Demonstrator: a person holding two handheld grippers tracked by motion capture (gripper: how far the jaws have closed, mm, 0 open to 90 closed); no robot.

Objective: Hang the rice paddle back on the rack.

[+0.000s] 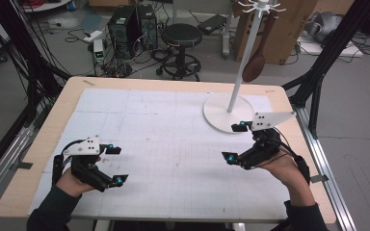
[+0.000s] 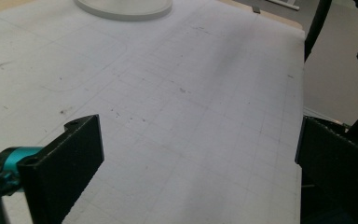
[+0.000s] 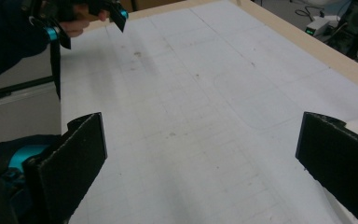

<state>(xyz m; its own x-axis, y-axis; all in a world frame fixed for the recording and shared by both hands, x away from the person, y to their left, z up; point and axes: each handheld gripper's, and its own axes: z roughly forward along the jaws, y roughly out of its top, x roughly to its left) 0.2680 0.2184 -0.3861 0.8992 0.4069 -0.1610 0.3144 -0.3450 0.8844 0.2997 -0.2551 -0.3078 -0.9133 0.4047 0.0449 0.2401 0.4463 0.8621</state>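
The white stand [image 1: 229,111], nearest the right gripper [image 1: 237,142], sits in the upper right of the high view: a round flat base on the gridded sheet, a thin pole rising from it, and a brown wooden spoon [image 1: 256,65] hanging from the hooks at the top. The right gripper lies just below the base in that frame, one jaw tip almost at the base's near rim, jaws spread wide with nothing between them. In the right gripper view [image 3: 200,158] the same jaws stand far apart at the bottom corners over bare sheet, and a sliver of the white base shows at the right edge behind the right jaw.

The left gripper [image 1: 115,165] sits at the lower left of the high view, well apart from the stand, jaws also wide and empty. The left gripper view [image 2: 200,154] shows the base's rim [image 2: 123,11] at the top of the frame, but not the pole or spoon; those appear in the high view.

The right gripper view catches the left gripper [image 3: 86,14] at its upper left, held in a hand.

The white gridded sheet [image 1: 173,139] lies open between the grippers, from centre to the lower edge. The table [image 1: 53,125] shows a bare wooden margin around the sheet; the stand's base lies close to the sheet's right edge.
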